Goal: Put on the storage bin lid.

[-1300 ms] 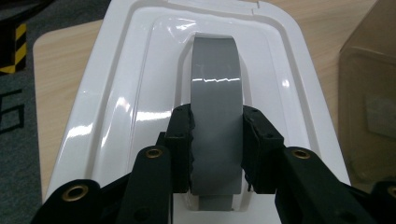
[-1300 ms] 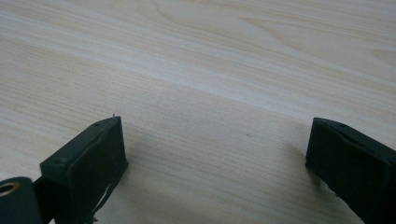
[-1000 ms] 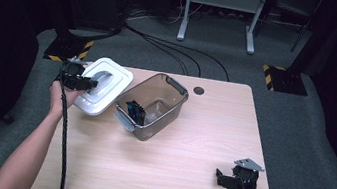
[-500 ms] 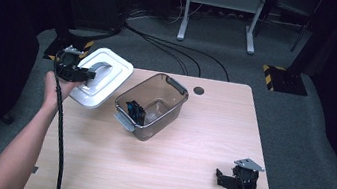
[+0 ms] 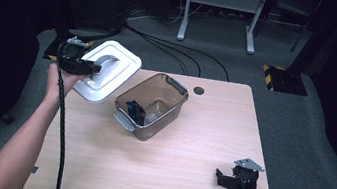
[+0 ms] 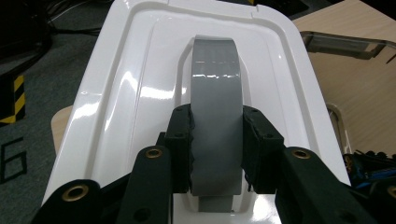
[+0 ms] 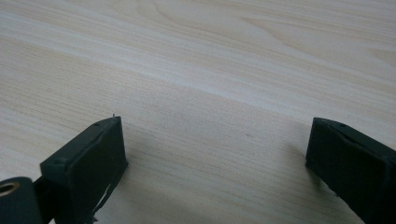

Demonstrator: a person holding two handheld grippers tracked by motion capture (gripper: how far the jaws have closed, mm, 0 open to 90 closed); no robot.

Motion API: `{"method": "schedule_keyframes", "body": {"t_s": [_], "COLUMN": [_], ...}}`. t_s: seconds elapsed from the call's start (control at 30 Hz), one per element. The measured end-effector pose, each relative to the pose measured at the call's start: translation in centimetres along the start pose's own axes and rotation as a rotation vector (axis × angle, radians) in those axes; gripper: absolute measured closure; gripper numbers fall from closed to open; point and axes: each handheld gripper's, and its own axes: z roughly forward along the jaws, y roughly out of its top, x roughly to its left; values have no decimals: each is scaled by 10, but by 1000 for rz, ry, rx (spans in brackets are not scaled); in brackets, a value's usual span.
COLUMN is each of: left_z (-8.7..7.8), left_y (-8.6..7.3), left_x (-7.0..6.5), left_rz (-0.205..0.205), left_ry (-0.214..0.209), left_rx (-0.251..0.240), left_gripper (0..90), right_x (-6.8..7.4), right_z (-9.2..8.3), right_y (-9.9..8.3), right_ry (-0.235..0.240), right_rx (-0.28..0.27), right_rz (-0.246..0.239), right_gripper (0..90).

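- From the high view you can see your left gripper (image 5: 90, 67) holding the white lid (image 5: 109, 71) up off the table (image 5: 185, 173), tilted, over the table's far left corner and just left of the clear tub (image 5: 152, 105).
- The left gripper view gives you what the high one cannot: both ribbed black pads (image 6: 183, 149) press the sides of the lid's grey arched handle (image 6: 216, 116), so your jaws are clamped on it with no gap.
- That same view catches the tub's rim at the upper right and dark, blue-tinged items at the lower right edge; the high view shows them lying inside the tub.
- Your left forearm reaches up along the table's left edge, with the gripper's cable hanging beside it.
- Your right gripper (image 5: 224, 179) sits low at the near right corner; its own view shows the jaws spread wide over bare wood, holding nothing.
- The lid is glossy moulded plastic with rounded corners and stepped ridges; the tub is smoky, see-through plastic with grey latches; the tabletop is pale wood grain.
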Motion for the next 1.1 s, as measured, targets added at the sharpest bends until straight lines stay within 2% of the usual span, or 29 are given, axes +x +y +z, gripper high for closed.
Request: {"method": "schedule_keyframes", "body": {"t_s": [0.43,0.73,0.83,0.87,1.1], "left_z": [-1,5,8,9,16], "left_y": [21,31,33,34,39], "left_x": [-29,-50,-56,-58,-72], "left_rz": [49,85,84,96,116], "left_ry": [-80,-132,-149,-153,-181], "left_rx": [0,9,6,13,34], "left_gripper": [672,672,672,672,672], "right_x": [0,0,0,0,0], "right_z": [0,0,0,0,0], "right_y": [0,0,0,0,0], "right_ry": [0,0,0,0,0], "right_rx": [0,0,-1,0,0], "right_rz": [0,0,0,0,0], "right_gripper": [39,39,39,39,39]}}
